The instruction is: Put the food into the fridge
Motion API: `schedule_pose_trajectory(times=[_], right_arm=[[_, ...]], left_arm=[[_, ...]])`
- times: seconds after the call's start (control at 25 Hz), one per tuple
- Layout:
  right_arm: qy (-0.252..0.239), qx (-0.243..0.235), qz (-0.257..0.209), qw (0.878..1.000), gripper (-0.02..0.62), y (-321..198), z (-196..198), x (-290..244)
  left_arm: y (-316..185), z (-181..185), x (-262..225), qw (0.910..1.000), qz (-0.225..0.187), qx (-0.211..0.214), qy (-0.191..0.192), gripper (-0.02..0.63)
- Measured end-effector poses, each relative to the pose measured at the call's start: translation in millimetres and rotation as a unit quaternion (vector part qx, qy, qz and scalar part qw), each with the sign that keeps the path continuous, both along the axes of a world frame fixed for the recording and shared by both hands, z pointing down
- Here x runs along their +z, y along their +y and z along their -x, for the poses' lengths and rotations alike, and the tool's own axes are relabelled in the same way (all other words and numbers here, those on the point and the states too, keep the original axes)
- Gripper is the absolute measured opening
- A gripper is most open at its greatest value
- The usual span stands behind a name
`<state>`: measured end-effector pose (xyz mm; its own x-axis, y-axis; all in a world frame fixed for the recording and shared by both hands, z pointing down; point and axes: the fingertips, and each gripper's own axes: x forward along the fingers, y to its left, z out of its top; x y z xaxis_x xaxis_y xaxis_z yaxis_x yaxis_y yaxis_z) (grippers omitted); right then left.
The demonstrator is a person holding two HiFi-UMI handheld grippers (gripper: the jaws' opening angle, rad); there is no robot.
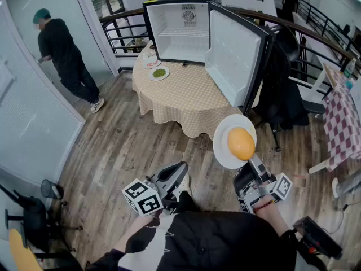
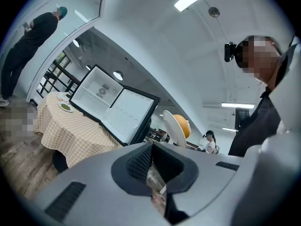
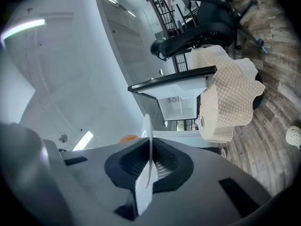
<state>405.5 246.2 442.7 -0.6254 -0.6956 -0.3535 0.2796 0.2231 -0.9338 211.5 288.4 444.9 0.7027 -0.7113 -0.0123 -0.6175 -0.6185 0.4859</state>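
Note:
A small fridge (image 1: 183,30) stands on a round table (image 1: 180,97) with a checked cloth, and its door (image 1: 234,58) hangs wide open to the right. My right gripper (image 1: 254,161) is shut on the rim of a white plate (image 1: 231,145) that carries an orange, rounded piece of food (image 1: 241,143), held above the floor short of the table. The right gripper view shows the plate (image 3: 148,145) edge-on between the pads. My left gripper (image 1: 179,171) is shut and holds nothing; its pads (image 2: 141,161) meet. Two more plates, one with green food (image 1: 159,73), lie on the table by the fridge.
A person in black (image 1: 62,49) stands at a door on the left. A black office chair (image 1: 287,89) is behind the fridge door. A table with a red checked cloth (image 1: 344,123) is at the right, and a railing (image 1: 124,35) runs behind.

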Motion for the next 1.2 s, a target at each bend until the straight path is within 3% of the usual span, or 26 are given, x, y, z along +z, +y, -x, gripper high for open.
schedule_pose_trajectory(times=[0.56,0.68,0.84,1.08,1.2], right_arm=[[-0.007,-0.011,0.003,1.000,0.025,-11.2,9.8,2.2],[0.013,-0.006,0.009,1.000,0.025,-21.9,14.4,4.0],[0.045,-0.017,-0.004,0.999,0.026,-52.7,37.6,-9.7],[0.027,-0.025,-0.013,0.999,0.025,-110.1,88.6,-30.9],[0.039,-0.028,-0.006,0.999,0.025,-140.7,108.8,-27.2]], left_arm=[[-15.0,8.1,2.4,1.0000,-0.002,-0.003,0.006,0.014],[-25.5,16.8,0.7,1.0000,-0.004,-0.007,0.000,0.014],[-55.4,32.1,-19.1,0.9995,-0.027,-0.017,-0.005,0.014],[-120.5,60.7,-44.9,0.9962,-0.062,-0.061,0.005,0.014],[-154.6,72.8,-49.8,0.9955,-0.071,-0.062,0.017,0.014]])
